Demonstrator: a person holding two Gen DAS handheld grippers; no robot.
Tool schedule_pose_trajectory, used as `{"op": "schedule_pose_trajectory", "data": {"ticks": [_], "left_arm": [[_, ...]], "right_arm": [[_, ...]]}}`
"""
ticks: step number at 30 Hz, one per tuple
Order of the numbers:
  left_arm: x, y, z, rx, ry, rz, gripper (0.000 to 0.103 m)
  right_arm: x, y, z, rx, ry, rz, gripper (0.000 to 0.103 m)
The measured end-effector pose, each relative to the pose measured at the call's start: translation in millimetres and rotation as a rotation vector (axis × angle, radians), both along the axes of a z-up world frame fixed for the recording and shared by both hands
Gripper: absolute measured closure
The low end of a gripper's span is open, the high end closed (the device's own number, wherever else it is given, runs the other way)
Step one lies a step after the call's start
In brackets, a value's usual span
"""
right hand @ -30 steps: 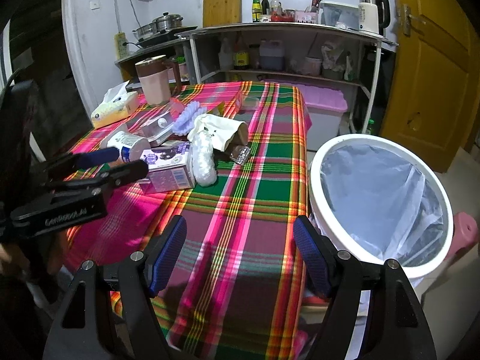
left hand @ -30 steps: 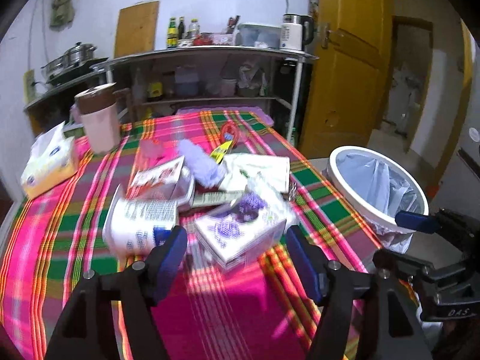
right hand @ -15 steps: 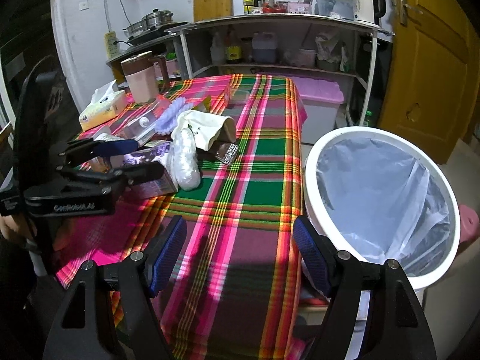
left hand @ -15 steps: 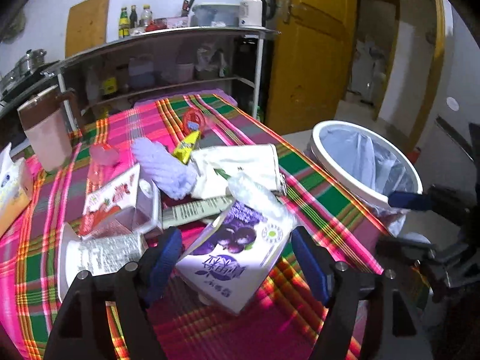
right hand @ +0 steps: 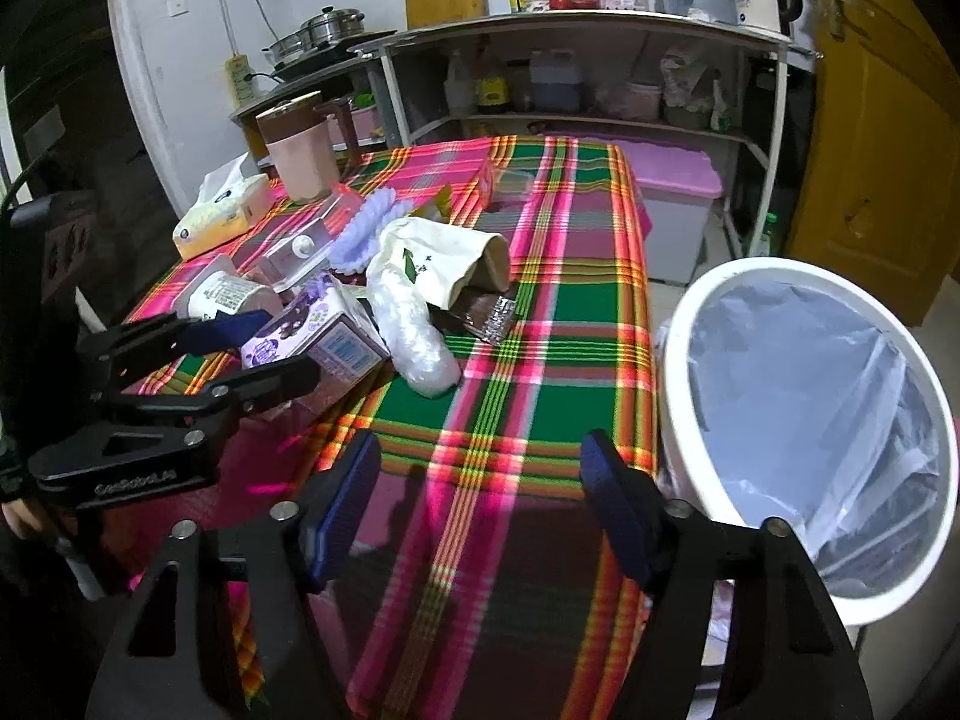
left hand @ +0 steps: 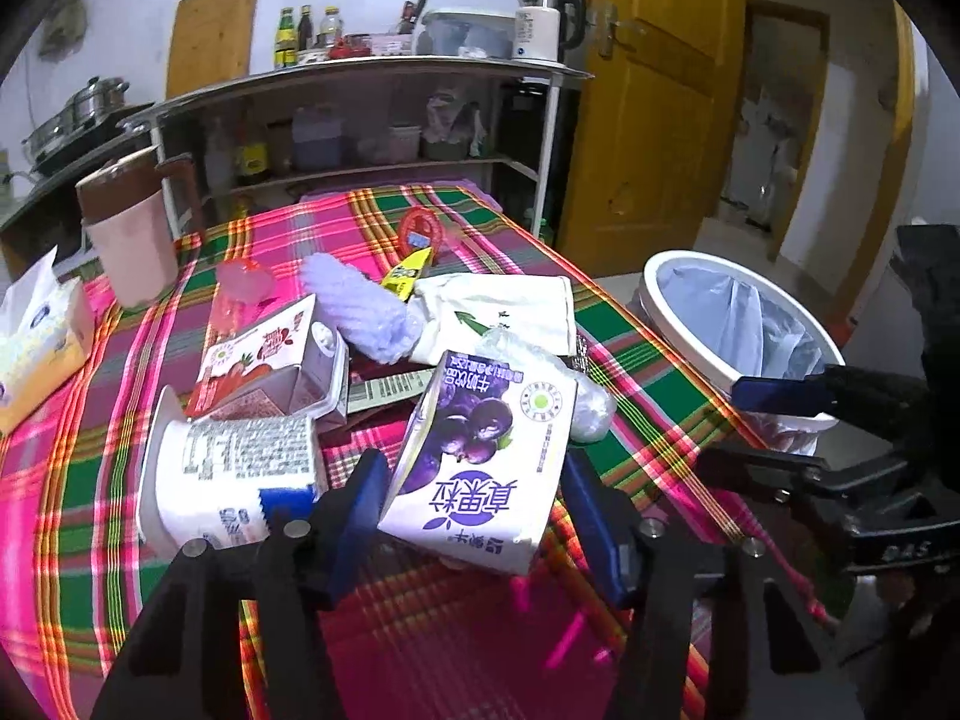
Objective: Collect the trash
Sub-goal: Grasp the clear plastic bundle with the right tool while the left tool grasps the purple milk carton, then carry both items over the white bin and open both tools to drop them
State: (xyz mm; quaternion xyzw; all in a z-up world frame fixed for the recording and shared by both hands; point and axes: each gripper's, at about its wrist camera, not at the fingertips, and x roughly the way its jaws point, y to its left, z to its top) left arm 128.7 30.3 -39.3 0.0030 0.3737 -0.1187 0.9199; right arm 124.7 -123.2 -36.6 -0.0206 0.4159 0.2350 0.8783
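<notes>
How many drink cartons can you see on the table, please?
2. The purple carton lies nearest, between the left gripper's open jaws. The red strawberry carton lies behind it to the left, beside the yogurt cup. Others may be hidden under the pile.

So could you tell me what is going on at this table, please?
A person is clearing trash with two handheld grippers. The left gripper has its jaws on either side of the purple milk carton, tilted up among the litter. The right gripper hangs open beside the lined white bin.

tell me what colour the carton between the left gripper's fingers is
Purple and white carton, clearest in the left wrist view.
</notes>
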Motion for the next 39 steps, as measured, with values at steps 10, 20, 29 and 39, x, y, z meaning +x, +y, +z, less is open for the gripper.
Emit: {"op": "schedule_pose_trajectory", "data": {"ticks": [10, 20, 29, 39], "left_arm": [[-21, 21, 8, -0.089, -0.005, 0.1, 0.047], [-35, 30, 15, -0.132, -0.015, 0.132, 0.047], [-37, 29, 16, -0.127, -0.012, 0.146, 0.047], [-29, -11, 25, -0.115, -0.016, 0.084, 0.047]], "right_arm": [[26, 25, -3, -0.009, 0.004, 0.066, 0.043], [52, 54, -19, -0.04, 0.05, 0.147, 0.067], [39, 45, -14, -0.016, 0.045, 0.138, 0.075], [9, -16, 4, 0.046, 0.038, 0.005, 0.075]]}}
